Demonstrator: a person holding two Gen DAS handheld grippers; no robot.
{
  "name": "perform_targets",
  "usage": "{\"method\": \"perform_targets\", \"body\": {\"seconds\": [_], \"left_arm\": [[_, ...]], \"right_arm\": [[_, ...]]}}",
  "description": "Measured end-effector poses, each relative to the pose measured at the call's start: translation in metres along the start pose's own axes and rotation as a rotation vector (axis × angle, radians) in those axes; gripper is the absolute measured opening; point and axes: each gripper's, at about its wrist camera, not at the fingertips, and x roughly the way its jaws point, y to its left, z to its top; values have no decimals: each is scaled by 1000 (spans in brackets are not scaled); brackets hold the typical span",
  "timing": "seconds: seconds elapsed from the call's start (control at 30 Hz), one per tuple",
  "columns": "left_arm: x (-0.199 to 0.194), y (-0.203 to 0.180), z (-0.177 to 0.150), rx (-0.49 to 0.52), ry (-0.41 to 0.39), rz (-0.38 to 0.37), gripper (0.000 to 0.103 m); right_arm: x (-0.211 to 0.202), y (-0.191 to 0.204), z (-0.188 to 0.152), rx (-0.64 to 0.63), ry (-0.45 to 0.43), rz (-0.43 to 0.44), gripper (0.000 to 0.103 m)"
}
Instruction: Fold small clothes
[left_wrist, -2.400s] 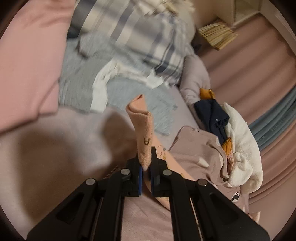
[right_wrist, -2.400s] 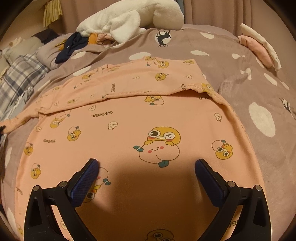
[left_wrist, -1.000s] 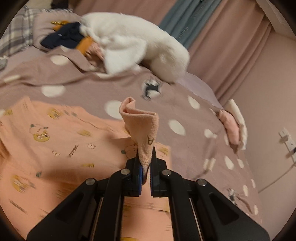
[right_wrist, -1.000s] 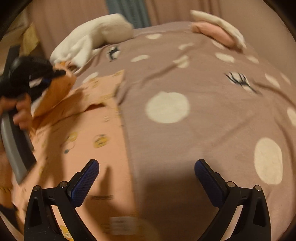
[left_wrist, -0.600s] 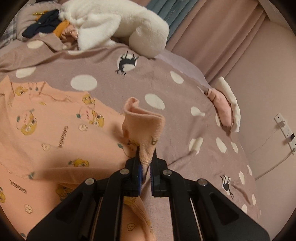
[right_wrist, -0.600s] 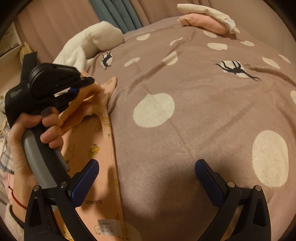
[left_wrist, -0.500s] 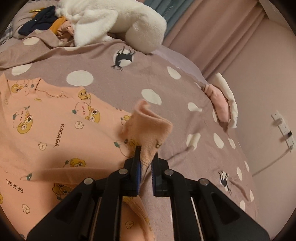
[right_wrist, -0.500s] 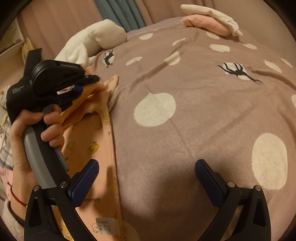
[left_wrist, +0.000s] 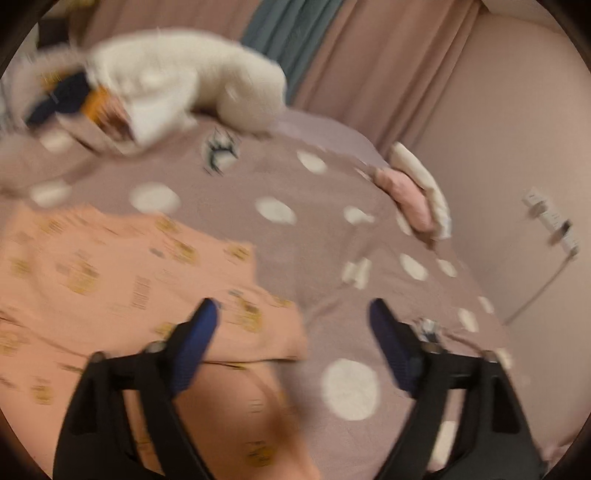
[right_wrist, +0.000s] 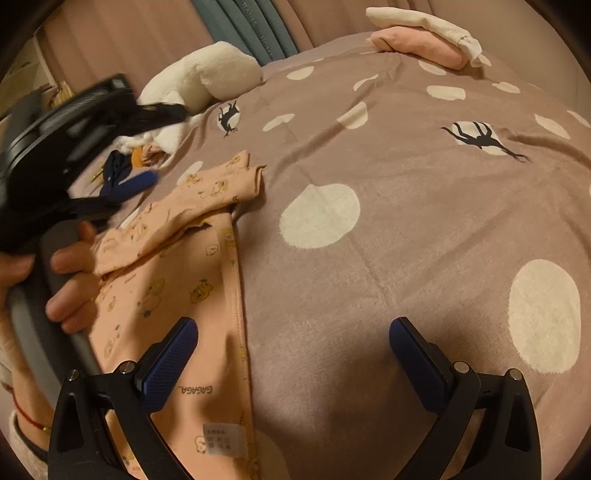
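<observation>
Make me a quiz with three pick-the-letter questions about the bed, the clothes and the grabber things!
1. Where is the folded pink and white pile?
A. at the far edge of the bed
B. on top of the peach shirt
C. held by a gripper

2. What colour are the big dots on the blanket?
A. green
B. cream
C. black

3. How do the left gripper's jaws stand?
A. shut on the shirt
B. shut on nothing
C. wide apart, holding nothing

Answers: 1 A, it lies beyond the dotted blanket, near the curtain. 2 B, the round spots are pale cream on brown. 3 C, the blue pads stand far apart over the peach shirt, which lies flat; the right gripper is open too.
</observation>
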Motion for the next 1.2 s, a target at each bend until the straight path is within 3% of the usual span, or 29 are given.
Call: {"method": "perform_targets", "body": {"seconds": [0.03, 0.13, 0.3, 0.53, 0.73, 0.8, 0.9, 1.0, 1.2], "left_arm": [[-7, 3, -1, 3, -15, 24, 103], [-39, 17, -8, 34, -46, 64, 103], [-76, 46, -34, 142, -9, 172, 103], [-128, 115, -60, -1, -8, 278, 103], [-171, 169, -102, -93, -16, 362, 103], [-178, 186, -107, -179, -3, 353, 103], [-189, 200, -112, -263, 33, 257, 103], [-200, 199, -118, -260, 42, 221, 103], [-220, 190, -129, -224, 12, 217, 103]], "right_arm": [[-1, 1, -1, -3, 1, 6, 103], [-2, 4, -2, -1, 0, 31, 103], [-5, 13, -4, 1, -5, 48, 103], [-11, 39, -7, -73, -3, 70, 103], [-19, 68, -14, -164, 2, 49, 103], [-21, 76, -18, -194, 10, 48, 103], [-20, 85, -24, -201, 45, 33, 103], [-26, 91, -28, -186, 78, -17, 103], [-58, 104, -34, -214, 4, -75, 103]]}}
